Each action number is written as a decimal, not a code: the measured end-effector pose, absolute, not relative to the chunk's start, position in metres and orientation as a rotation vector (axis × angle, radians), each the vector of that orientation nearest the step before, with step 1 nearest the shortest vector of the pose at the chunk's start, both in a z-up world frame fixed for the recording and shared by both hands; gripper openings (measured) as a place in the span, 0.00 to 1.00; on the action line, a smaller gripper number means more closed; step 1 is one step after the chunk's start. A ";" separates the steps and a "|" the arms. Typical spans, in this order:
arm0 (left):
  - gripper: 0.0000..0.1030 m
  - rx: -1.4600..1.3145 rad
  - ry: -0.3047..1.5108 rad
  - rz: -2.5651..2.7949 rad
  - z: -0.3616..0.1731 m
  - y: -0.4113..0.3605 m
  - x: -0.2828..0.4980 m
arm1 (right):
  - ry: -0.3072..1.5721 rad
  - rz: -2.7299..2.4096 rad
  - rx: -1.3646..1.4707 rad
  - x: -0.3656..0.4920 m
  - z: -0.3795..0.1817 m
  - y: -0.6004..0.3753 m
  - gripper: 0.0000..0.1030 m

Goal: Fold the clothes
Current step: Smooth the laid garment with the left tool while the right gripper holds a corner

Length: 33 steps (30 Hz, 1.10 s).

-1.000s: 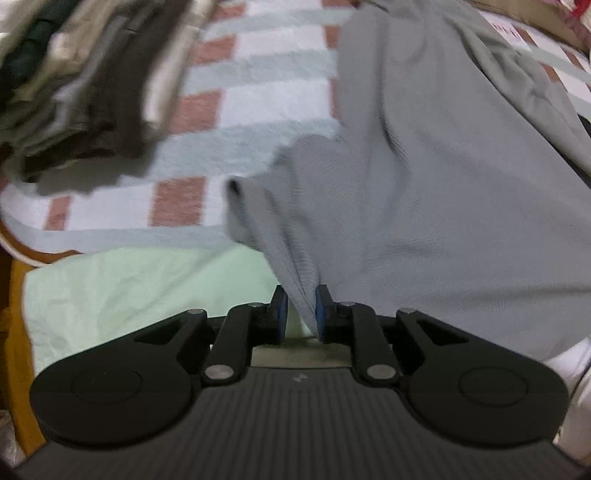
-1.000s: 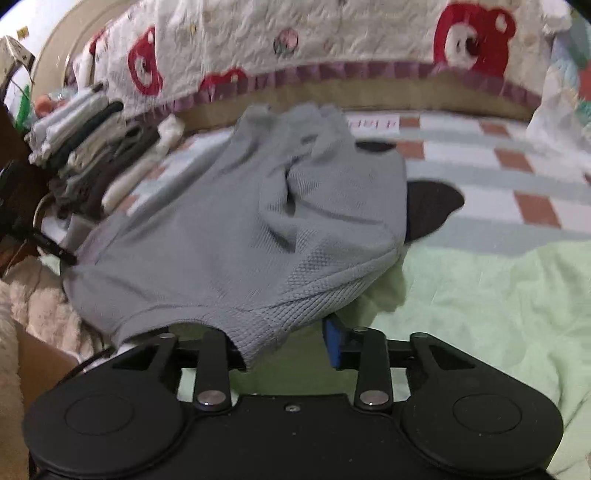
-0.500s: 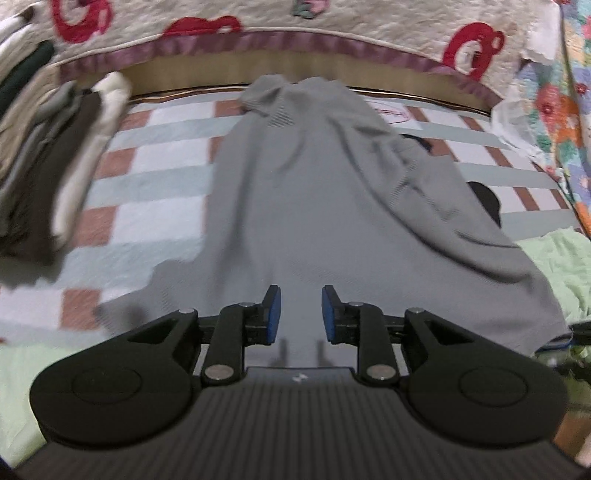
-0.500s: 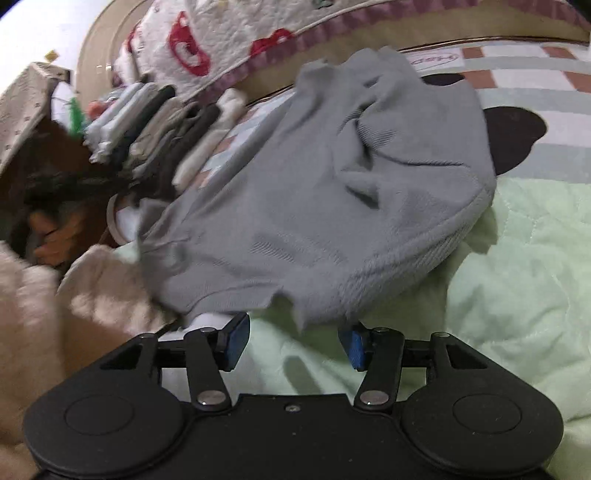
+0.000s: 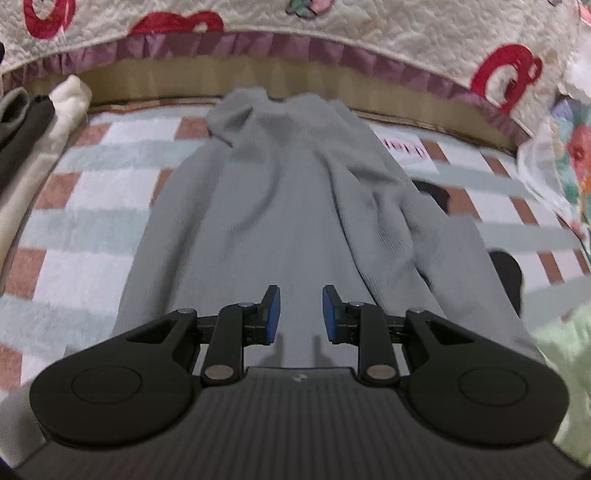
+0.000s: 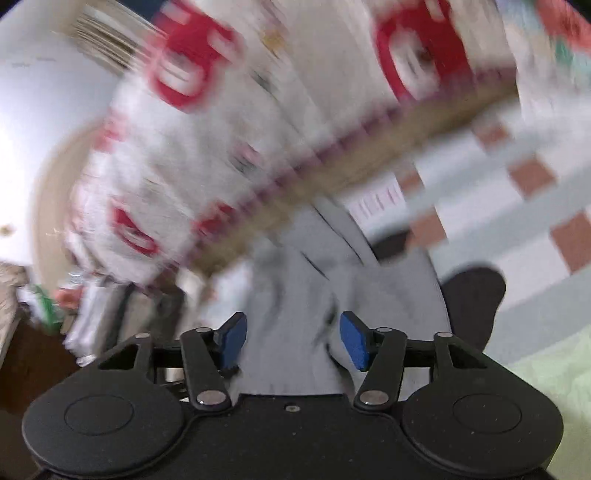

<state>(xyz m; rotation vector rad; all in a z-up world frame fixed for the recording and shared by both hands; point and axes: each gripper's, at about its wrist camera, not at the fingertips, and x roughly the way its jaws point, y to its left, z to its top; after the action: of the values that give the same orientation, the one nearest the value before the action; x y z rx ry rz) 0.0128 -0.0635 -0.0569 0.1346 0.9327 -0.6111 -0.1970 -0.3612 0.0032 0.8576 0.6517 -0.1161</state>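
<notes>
Checked bedding [image 5: 92, 206] in white, pale green and rust squares covers the surface in front of you, and a cream quilt [image 5: 332, 33] with red shapes and a purple ruffle runs along the far edge. Your grey knit garment [image 5: 280, 221] lies spread lengthwise on the checks, its narrow end bunched up at the far side by the quilt, its wide end nearest you. A long crease runs down its right half, where the cloth is rumpled. Your left gripper [image 5: 297, 314] hovers over the near end of the garment with its blue pads [image 5: 272, 314] parted and nothing between them. Your right gripper [image 6: 293, 339] is also spread wide and holds nothing; the grey cloth shows behind the gap, though that view is heavily blurred. A stack of folded clothes [image 5: 33, 133] sits at the far left of the bedding. A dark patch [image 5: 508, 273] on the bedding peeks out from under the garment's right edge, and a light green blanket [image 5: 565, 354] lies at the near right.
</notes>
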 end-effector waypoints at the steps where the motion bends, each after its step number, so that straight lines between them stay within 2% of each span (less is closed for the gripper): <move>1: 0.26 0.143 0.916 -0.597 -0.062 -0.064 0.015 | 0.698 -0.148 0.808 -0.177 -0.005 -0.365 0.61; 4: 0.26 0.173 0.953 -0.567 -0.085 -0.054 0.019 | 0.808 -0.257 0.602 -0.131 -0.038 -0.373 0.60; 7: 0.26 0.156 1.002 -0.559 -0.100 -0.040 0.026 | 0.847 -0.270 0.536 -0.115 -0.073 -0.386 0.60; 12: 0.26 0.047 1.034 -0.558 -0.103 -0.035 0.044 | 0.828 -0.320 0.597 -0.115 -0.115 -0.400 0.60; 18: 0.26 0.163 1.035 -0.550 -0.117 -0.064 0.050 | 0.793 -0.316 0.392 -0.100 -0.134 -0.384 0.62; 19: 0.26 0.166 1.032 -0.563 -0.116 -0.069 0.053 | 0.795 -0.295 0.328 -0.094 -0.134 -0.379 0.54; 20: 0.26 0.172 1.026 -0.575 -0.116 -0.074 0.056 | 0.803 -0.270 0.259 -0.088 -0.134 -0.375 0.03; 22: 0.26 0.217 0.989 -0.576 -0.113 -0.086 0.061 | 0.770 -0.272 0.249 -0.084 -0.122 -0.375 0.03; 24: 0.26 0.230 0.949 -0.563 -0.108 -0.091 0.065 | 0.647 -0.324 0.276 -0.097 -0.093 -0.377 0.03; 28: 0.26 0.143 0.981 -0.587 -0.107 -0.081 0.067 | 0.487 -0.559 0.212 -0.155 -0.047 -0.388 0.03; 33: 0.26 0.204 1.023 -0.623 -0.117 -0.084 0.053 | 0.541 -0.852 0.132 -0.228 -0.041 -0.417 0.03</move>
<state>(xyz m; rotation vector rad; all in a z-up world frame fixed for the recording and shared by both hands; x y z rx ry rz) 0.0527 -0.0841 -0.1171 0.2045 1.0226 -0.6232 -0.2278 -0.4167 -0.0411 0.1318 0.5410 -0.8515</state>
